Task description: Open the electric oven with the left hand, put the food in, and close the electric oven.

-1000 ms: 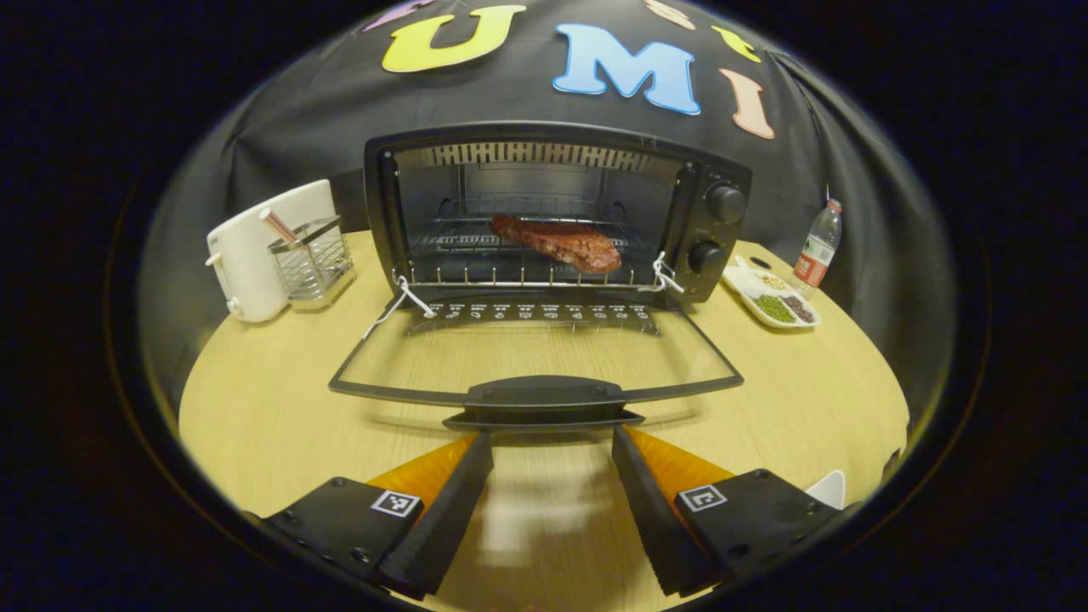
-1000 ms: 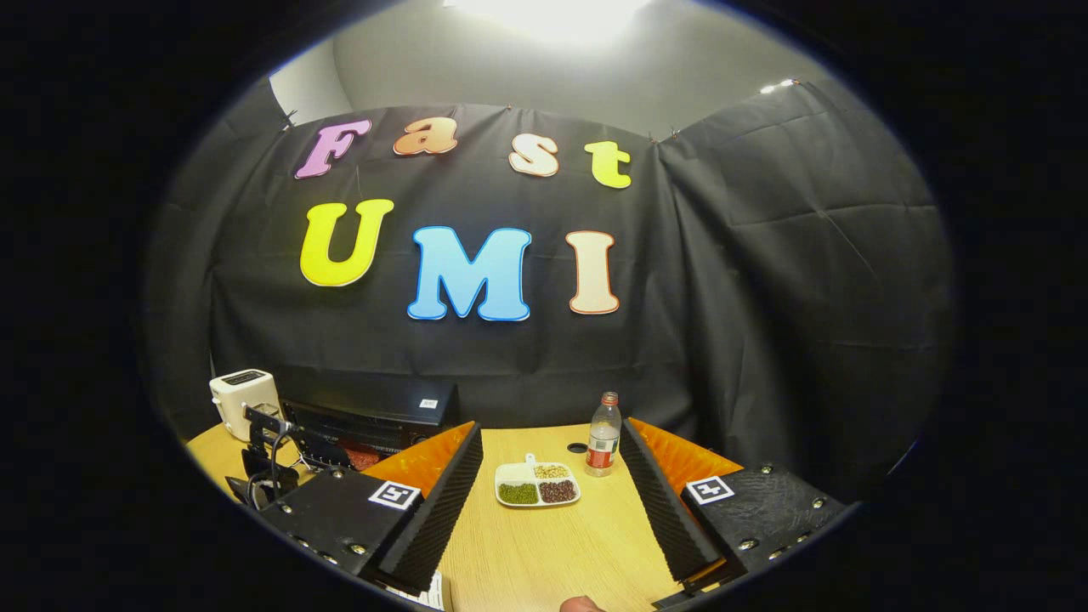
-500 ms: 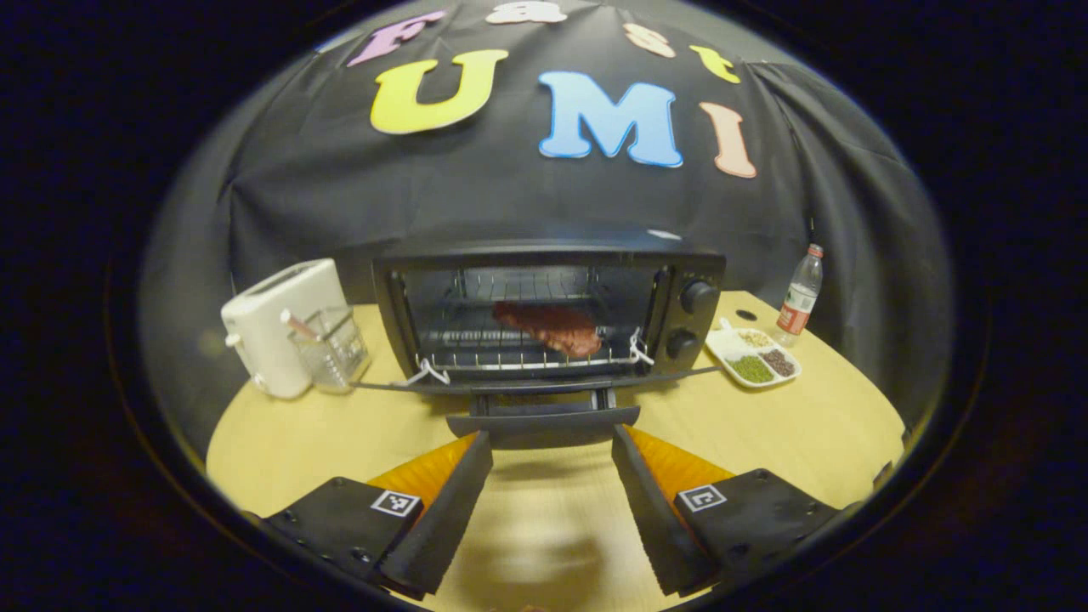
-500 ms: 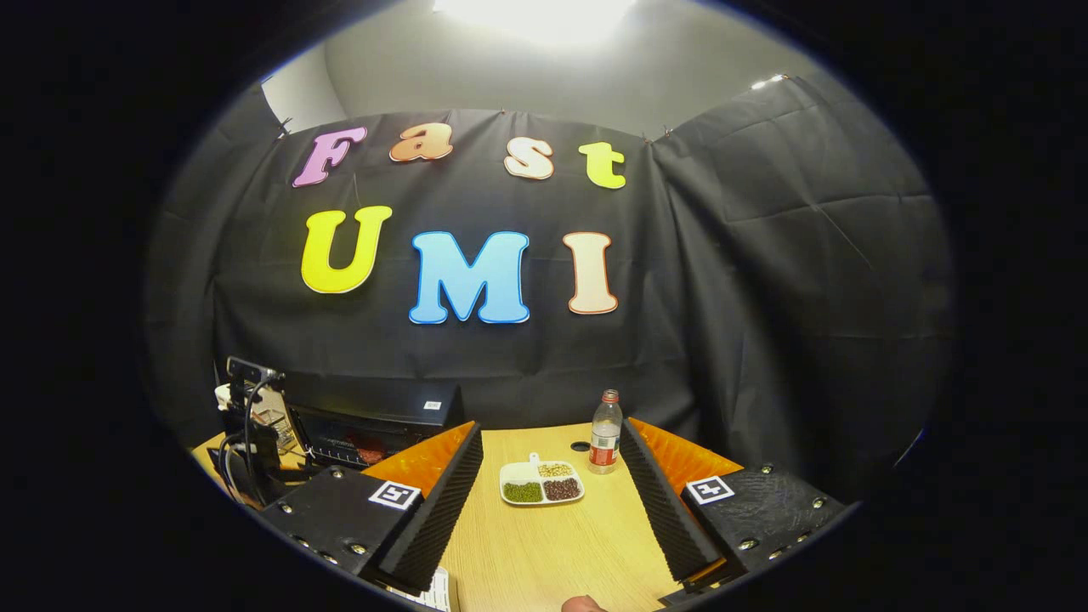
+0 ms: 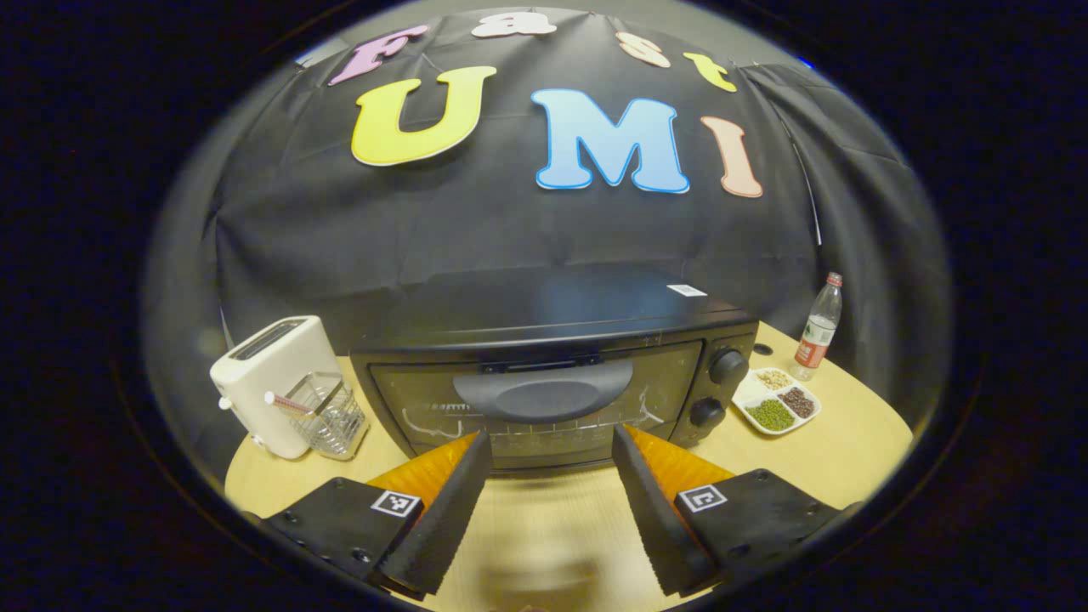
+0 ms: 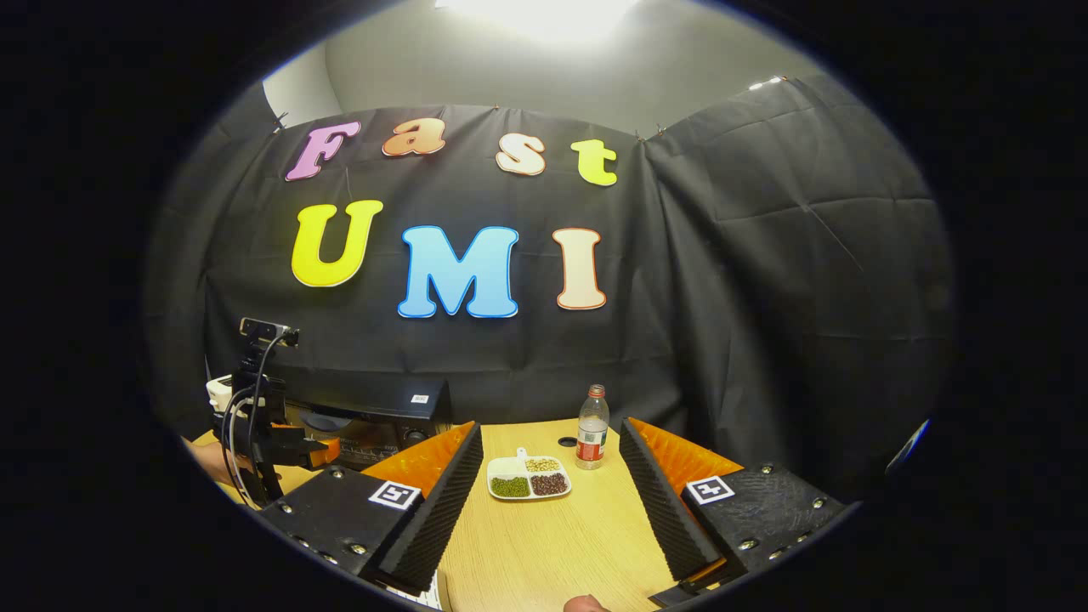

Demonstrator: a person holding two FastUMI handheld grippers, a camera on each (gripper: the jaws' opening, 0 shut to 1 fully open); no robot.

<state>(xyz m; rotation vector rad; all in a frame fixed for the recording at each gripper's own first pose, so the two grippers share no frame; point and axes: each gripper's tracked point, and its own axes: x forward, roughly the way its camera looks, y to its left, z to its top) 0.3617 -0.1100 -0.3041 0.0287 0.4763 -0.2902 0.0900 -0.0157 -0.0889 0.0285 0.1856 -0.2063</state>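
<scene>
Oven (image 5: 552,374) boxy black, glass door shut

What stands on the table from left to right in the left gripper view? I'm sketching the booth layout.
White toaster → wire basket → electric oven, door shut → divided dish of beans → plastic bottle.

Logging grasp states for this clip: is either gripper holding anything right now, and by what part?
Nothing is held. The left gripper is open just short of the shut oven door; the right gripper is open over the table.
</scene>
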